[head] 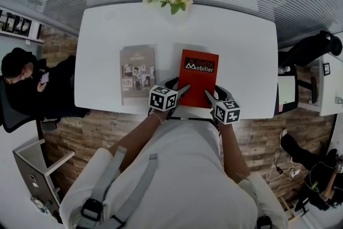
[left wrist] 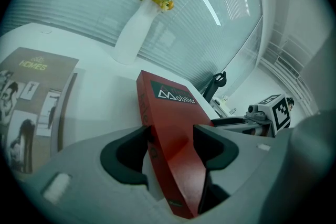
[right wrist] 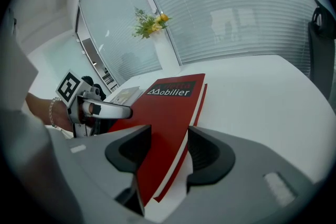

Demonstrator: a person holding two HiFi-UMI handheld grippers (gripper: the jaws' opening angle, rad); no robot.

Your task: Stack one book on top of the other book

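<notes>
A: How will the red book [head: 198, 79] handle?
B: It looks like a hardback, so I'd judge it stiff and fairly heavy, with a smooth cover that may slip. It's best taken at its two near corners.
A: And the grippers?
B: The left gripper [left wrist: 173, 147] is clamped on the spine corner, and the right gripper [right wrist: 169, 152] on the page-edge corner.
A: What does it look like, and where is it?
B: It's red with a dark title band and white lettering. It's on the table [head: 241, 51] near the front edge, just right of the grey book [head: 138, 75].
</notes>
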